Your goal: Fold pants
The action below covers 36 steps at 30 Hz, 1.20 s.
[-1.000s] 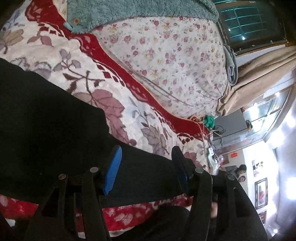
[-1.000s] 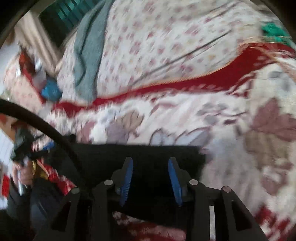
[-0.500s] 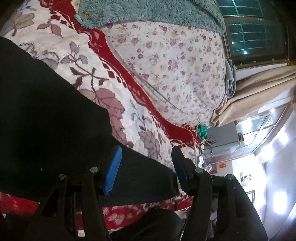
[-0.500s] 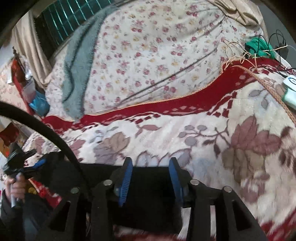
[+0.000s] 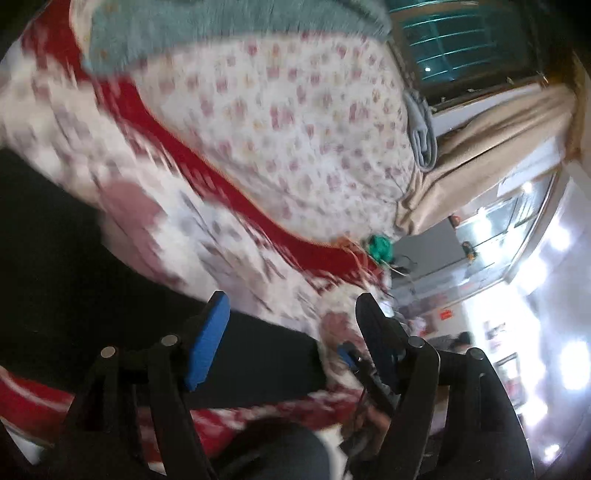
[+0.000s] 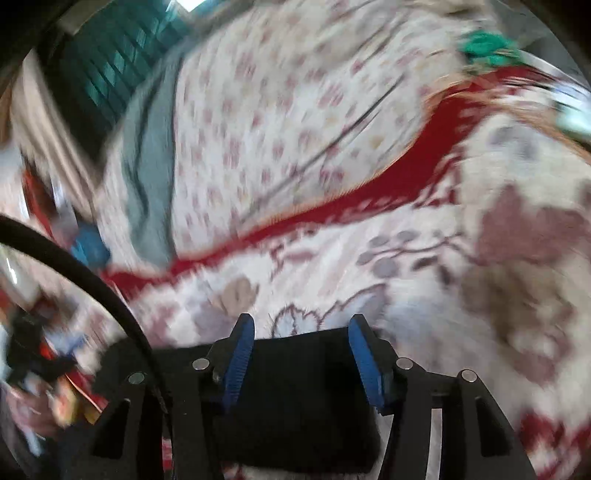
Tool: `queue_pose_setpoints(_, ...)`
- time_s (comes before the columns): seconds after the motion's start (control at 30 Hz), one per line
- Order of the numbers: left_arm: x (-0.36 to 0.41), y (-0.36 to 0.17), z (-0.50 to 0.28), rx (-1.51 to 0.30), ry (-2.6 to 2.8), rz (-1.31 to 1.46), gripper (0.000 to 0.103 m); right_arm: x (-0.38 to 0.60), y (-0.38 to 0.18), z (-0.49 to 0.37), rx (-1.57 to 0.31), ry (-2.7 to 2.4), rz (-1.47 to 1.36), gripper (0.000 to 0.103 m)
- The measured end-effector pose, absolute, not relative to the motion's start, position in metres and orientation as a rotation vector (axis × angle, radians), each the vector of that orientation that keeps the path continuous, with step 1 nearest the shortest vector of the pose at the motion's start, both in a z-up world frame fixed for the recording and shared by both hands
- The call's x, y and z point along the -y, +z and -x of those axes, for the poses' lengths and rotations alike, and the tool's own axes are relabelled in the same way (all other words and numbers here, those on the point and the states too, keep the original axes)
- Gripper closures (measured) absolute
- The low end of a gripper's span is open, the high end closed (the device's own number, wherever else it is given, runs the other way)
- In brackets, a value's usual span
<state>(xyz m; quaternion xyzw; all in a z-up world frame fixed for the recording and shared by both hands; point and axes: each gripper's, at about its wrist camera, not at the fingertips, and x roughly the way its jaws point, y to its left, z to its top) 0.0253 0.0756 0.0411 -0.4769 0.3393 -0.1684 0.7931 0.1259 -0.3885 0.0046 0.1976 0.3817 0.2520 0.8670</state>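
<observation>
The black pants (image 6: 295,398) are spread at the bottom of both views on a red-and-cream floral blanket (image 6: 424,258). The left gripper (image 5: 291,332) and right gripper (image 6: 301,354) are seen opening wide above the cloth, with nothing pinched.

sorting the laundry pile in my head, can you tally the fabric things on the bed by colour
black: 1, the pants
red and cream leaf pattern: 1, the blanket under the pants
white with small pink flowers: 1, the quilt
grey-teal: 1, the fleece throw on top of the quilt
green: 1, a small bundle, too blurred to name
total: 5
</observation>
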Motion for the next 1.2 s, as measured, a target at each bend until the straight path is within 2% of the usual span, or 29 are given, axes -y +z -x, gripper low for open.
queue_pose_setpoints(0.07, -0.047, 0.035, -0.043, -0.775, -0.428, 1.022, 0.033, 0.413, 0.005, -0.109, -0.806, 0.480, -0.487, 0.051)
queue_pose_setpoints(0.2, 0.007, 0.024, -0.065, -0.855, -0.458, 0.753, 0.033, 0.452, -0.015, -0.070, -0.882, 0.463, -0.745, 0.051)
queue_pose_setpoints(0.27, 0.014, 0.018, -0.070, -0.920, -0.446, 0.680, 0.033, 0.456, -0.034, -0.064, -0.896, 0.497, -0.929, 0.051)
queue_pose_setpoints(0.37, 0.003, 0.005, -0.067, -0.930, -0.451, 0.712, 0.033, 0.447, -0.060, -0.059, -0.888, 0.505, -1.117, 0.051)
queue_pose_setpoints(0.5, -0.017, -0.020, -0.070, -0.963, -0.415, 0.875, 0.033, 0.423, -0.088, -0.068, -0.974, 0.475, -1.173, 0.051)
queue_pose_setpoints(0.67, -0.020, -0.020, -0.072, -0.952, -0.418, 0.909, 0.033, 0.409, -0.086, -0.086, -0.889, 0.516, -1.102, 0.052)
queue_pose_setpoints(0.7, -0.018, -0.022, -0.073, -0.964, -0.422, 0.903, 0.033, 0.405, -0.084, -0.091, -0.881, 0.533, -1.064, 0.053)
queue_pose_setpoints(0.77, -0.014, -0.024, -0.075, -0.988, -0.433, 0.888, 0.033, 0.396, -0.083, -0.093, -0.894, 0.513, -0.953, 0.069)
queue_pose_setpoints(0.8, -0.012, -0.024, -0.075, -0.994, -0.437, 0.878, 0.033, 0.395, -0.084, -0.091, -0.896, 0.492, -0.904, 0.083)
queue_pose_setpoints(0.83, -0.011, -0.024, -0.076, -0.995, -0.438, 0.870, 0.033, 0.398, -0.090, -0.090, -0.888, 0.489, -0.904, 0.090)
queue_pose_setpoints(0.9, -0.011, -0.024, -0.076, -0.992, -0.435, 0.861, 0.033, 0.408, -0.099, -0.088, -0.849, 0.525, -0.956, 0.094)
queue_pose_setpoints(1.2, -0.017, -0.026, -0.085, -0.984, -0.409, 0.855, 0.033, 0.403, -0.096, -0.082, -0.843, 0.487, -0.878, 0.093)
